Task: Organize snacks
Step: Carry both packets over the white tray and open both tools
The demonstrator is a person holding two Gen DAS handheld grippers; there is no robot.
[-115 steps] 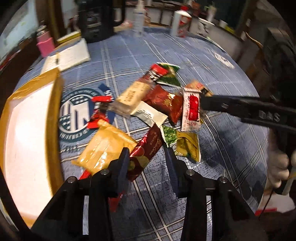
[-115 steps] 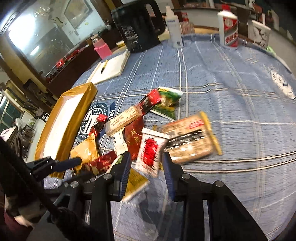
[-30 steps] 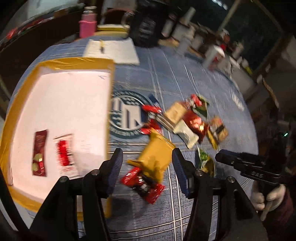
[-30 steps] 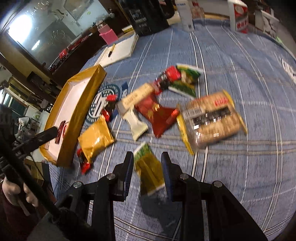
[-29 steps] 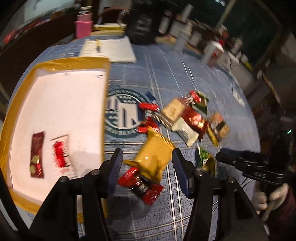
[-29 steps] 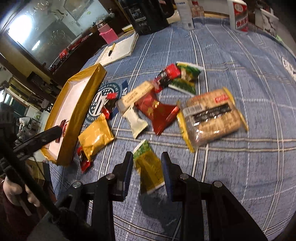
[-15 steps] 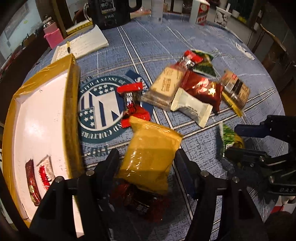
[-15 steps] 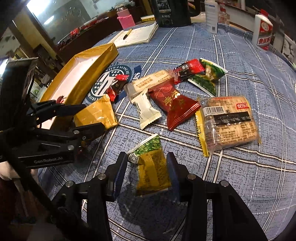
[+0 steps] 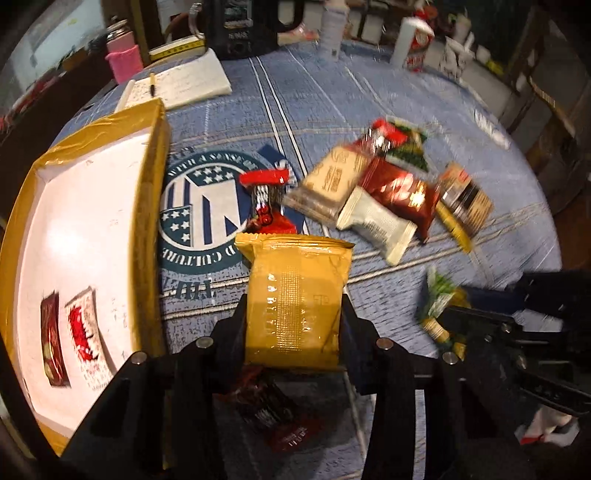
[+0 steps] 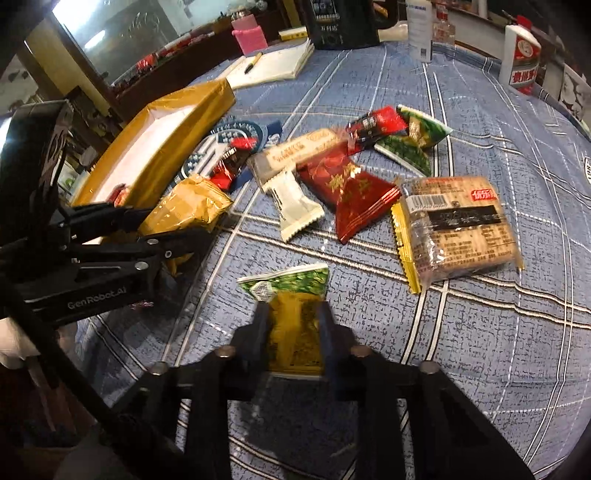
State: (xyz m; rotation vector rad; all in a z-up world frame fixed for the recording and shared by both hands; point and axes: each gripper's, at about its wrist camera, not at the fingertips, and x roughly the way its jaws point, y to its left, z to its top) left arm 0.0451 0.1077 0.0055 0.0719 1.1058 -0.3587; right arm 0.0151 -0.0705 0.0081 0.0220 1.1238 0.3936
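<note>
My left gripper (image 9: 293, 310) is shut on a gold snack packet (image 9: 295, 291), which also shows in the right wrist view (image 10: 184, 212). My right gripper (image 10: 293, 314) is shut on a green and yellow snack packet (image 10: 291, 314), seen at the right of the left wrist view (image 9: 437, 306). Several loose snacks lie on the blue cloth: a white bar (image 10: 295, 206), a red packet (image 10: 351, 192), a cracker pack (image 10: 458, 229). A gold-rimmed white tray (image 9: 92, 221) at the left holds two small packets (image 9: 70, 339).
A dark red packet (image 9: 273, 413) lies under my left gripper. A notebook with a pen (image 9: 177, 83), a pink cup (image 9: 123, 61), a black kettle (image 9: 240, 26) and bottles (image 10: 521, 62) stand at the table's far side.
Both grippers came down and closed: the left on the gold packet, the right on the green and yellow packet.
</note>
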